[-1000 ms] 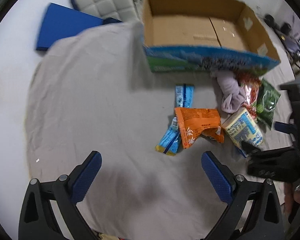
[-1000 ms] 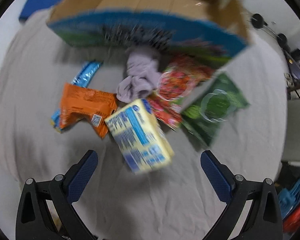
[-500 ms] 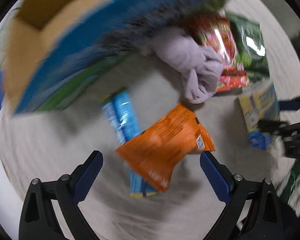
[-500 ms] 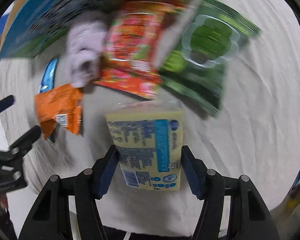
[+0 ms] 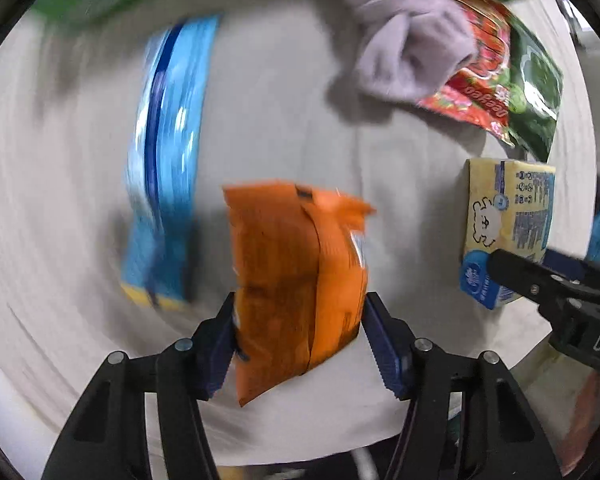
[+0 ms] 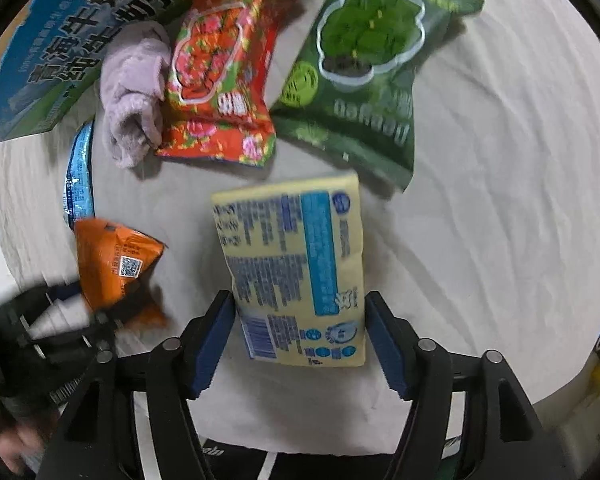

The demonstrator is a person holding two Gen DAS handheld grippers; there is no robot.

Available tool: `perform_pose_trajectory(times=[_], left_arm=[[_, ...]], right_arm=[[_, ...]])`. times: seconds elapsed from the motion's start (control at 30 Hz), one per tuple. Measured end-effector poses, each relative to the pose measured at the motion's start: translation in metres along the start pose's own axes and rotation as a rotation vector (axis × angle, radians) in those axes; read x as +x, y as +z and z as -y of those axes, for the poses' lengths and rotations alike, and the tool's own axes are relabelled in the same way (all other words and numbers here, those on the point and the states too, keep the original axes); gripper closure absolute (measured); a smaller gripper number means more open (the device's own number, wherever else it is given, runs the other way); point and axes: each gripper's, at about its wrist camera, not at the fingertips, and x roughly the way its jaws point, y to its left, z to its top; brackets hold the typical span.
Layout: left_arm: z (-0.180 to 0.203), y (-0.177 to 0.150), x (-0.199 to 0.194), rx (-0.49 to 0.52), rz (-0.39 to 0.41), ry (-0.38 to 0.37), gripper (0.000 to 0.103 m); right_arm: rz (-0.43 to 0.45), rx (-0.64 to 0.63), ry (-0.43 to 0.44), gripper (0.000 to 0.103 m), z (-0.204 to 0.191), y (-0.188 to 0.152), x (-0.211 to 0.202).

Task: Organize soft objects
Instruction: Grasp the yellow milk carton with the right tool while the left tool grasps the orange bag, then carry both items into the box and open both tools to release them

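Observation:
An orange snack bag lies on the pale grey sheet. My left gripper points steeply down over it, its jaws closing, and both blue pads touch the bag's sides. A yellow tissue pack with blue print sits between the pads of my right gripper. Those jaws are opening slightly, but the pads still rest against the pack's edges. The same pack shows at the right of the left wrist view, and the orange bag at the left of the right wrist view.
A cardboard box with a blue-green printed side stands beyond the items. Before it lie a lilac cloth, a red floral bag and a green bag. A long blue packet lies left of the orange bag.
Both grippers dropped toward the sheet and tipped downward. The left jaws went from wide to closed around the orange bag. The right jaws closed on the yellow pack, then widened a little.

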Motion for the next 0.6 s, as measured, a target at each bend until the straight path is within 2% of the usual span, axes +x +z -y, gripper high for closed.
perform_pose_trajectory(times=[0.07, 0.23, 0.27, 0.4, 0.43, 0.6], left_arm=[[-0.006, -0.01, 0.001, -0.024, 0.022, -0.029, 0.045], [-0.012, -0.031, 0.024, -0.054, 0.109, -0.021, 0.047], [-0.011, -0.035, 0.024, -0.053, 0.127, -0.017, 0.048], [-0.015, -0.046, 0.018, -0.087, 0.16, -0.052, 0.053], [-0.008, -0.042, 0.018, -0.092, 0.167, -0.051, 0.054], [-0.005, -0.078, -0.011, -0.121, 0.248, -0.021, 0.054]], right_arm=[[0.0, 0.008, 0.0, 0.031, -0.001, -0.002, 0.008], [0.026, 0.009, -0.032, 0.032, -0.007, -0.004, 0.025], [0.028, 0.003, -0.049, 0.035, -0.01, -0.004, 0.032], [0.06, -0.023, -0.102, 0.037, -0.026, -0.011, 0.047], [0.062, -0.027, -0.106, 0.037, -0.029, -0.014, 0.051], [0.091, -0.063, -0.092, 0.037, -0.038, -0.038, 0.049]])
